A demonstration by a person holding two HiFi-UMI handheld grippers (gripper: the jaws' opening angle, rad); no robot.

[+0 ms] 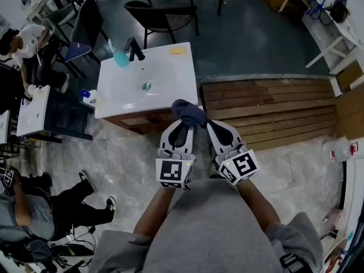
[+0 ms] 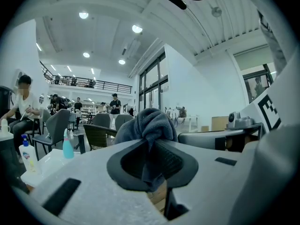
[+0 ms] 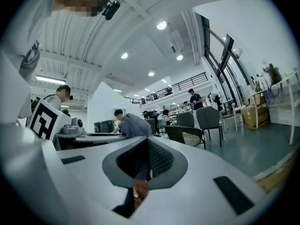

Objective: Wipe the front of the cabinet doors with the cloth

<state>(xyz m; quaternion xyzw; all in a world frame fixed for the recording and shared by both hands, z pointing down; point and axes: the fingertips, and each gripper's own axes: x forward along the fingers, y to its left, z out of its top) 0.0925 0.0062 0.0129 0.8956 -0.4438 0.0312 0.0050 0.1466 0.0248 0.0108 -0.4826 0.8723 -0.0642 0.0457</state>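
Left hand-held gripper (image 1: 183, 127) clamps cloth (image 1: 190, 112); right hand-held gripper (image 1: 212, 128) closed.

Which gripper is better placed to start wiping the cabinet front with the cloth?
Left, probably. The left gripper is shut on the cloth, close to the cabinet front; the right gripper has its jaws together and empty.

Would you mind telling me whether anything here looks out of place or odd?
Only the cloth: it sits bunched in a wad in the left claw, not spread flat, likely a poor shape for wiping the cabinet. The right claw is shut beside it.
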